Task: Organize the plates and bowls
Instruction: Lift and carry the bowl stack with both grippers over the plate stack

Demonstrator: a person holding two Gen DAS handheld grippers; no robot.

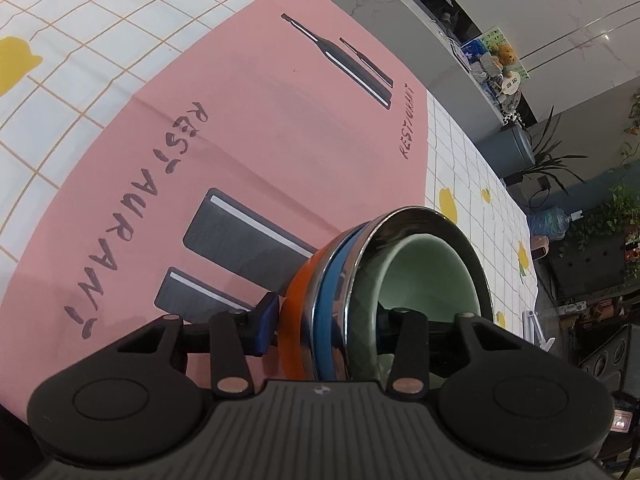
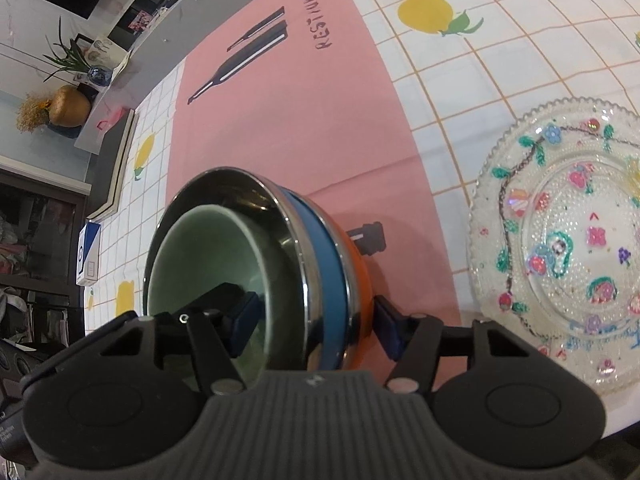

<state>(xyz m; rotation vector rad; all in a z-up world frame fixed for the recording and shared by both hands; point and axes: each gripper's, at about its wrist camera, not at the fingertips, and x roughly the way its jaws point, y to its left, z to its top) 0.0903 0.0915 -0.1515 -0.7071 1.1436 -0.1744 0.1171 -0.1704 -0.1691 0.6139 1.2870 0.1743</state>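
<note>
**Inspector:** Left wrist view first. What is being handled?

**Assistant:** The left gripper (image 1: 328,316) is straddling the rim of a stack of bowls (image 1: 360,280) at about 5 o'clock in the view. The stack is sitting on the pink placemat (image 1: 248,120). An orange bowl (image 1: 296,300) is outermost, then a blue bowl (image 1: 326,304), a steel bowl (image 1: 452,232) and a green bowl (image 1: 432,272) innermost. One blue pad is lying against or just beside the orange wall. The other finger is reaching inside and is partly hidden. I cannot tell whether the jaws are clamping.

**Inspector:** Right wrist view?

**Assistant:** The right gripper (image 2: 314,324) is straddling the same stack from the opposite side, at 6 o'clock. One pad is hanging inside the green bowl, the other is sitting just beside the orange wall. Contact is too close to call, so I cannot tell whether it is gripping. A patterned glass plate (image 2: 560,232) is lying at 3 o'clock on the lemon tablecloth (image 2: 500,60), well apart from the stack.

**Inspector:** Step in hand?

**Assistant:** In my judgement, both grippers are taking a two-sided hold on the nested bowls, ready for moving them as one.

**Inspector:** Next requirement?

**Assistant:** Both grips need to be firm on the walls. Any lift should be level and even, since the nested bowls are looking likely to slip.
</note>
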